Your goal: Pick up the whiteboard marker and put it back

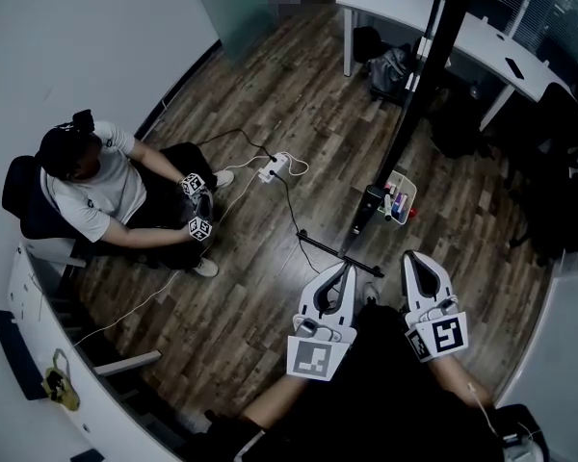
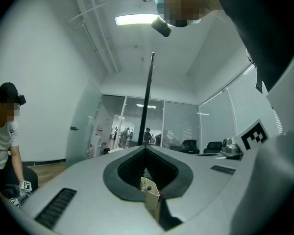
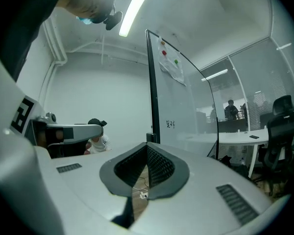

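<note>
While both grippers hang level in front of me with nothing in them, the only whiteboard markers (image 1: 397, 203) I can find lie in the small white tray (image 1: 410, 192) at the foot of the whiteboard (image 3: 179, 97), well ahead of both sets of fingers. From the head view they show as a few short sticks lying side by side, one pink or red and one blue. They are too small for me to make out caps, barrels or any brand print. Their long axes seem to run roughly top to bottom in that view, flat in the tray, but I cannot tell which end is the cap.

The left gripper (image 2: 146, 149) has its fingers clenched together on nothing. The right gripper (image 3: 147, 145) is the same, fingers pressed tip to tip and empty, and it points past the board's edge.

Some small dark handwriting (image 3: 170, 124) sits low on the board, and I cannot read it. A sheet with coloured dots (image 3: 169, 58) hangs near the board's top.
</note>
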A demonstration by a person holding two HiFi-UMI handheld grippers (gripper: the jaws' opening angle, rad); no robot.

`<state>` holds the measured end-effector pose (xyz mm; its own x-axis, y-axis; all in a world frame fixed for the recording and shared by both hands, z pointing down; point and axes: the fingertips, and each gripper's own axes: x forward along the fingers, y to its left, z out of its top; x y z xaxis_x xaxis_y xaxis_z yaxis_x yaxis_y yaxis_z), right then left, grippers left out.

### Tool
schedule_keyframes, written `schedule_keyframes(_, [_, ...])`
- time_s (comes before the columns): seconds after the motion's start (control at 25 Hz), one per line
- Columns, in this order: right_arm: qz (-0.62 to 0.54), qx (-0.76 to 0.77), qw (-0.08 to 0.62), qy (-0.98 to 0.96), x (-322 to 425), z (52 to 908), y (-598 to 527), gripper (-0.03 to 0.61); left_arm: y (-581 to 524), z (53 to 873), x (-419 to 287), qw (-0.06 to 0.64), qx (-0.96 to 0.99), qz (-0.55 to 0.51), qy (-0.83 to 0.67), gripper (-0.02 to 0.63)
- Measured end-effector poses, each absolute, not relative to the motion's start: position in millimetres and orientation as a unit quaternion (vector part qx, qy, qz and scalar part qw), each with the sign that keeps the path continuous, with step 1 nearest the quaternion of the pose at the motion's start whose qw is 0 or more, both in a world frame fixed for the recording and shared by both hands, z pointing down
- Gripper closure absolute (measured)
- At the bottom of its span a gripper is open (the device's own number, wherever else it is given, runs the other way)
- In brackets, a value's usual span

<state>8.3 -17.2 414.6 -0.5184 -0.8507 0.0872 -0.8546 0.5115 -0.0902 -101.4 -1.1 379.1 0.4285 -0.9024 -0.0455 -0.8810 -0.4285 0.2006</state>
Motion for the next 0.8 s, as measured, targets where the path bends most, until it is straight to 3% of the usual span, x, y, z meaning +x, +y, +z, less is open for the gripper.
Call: schedule_keyframes(0.8, [0.05,0.475,0.003,-0.879,1.5,409.1,-22.2,0.565,-2.8,378.9,-102.1,0.062,0.836,-0.072,-0.54,0.612])
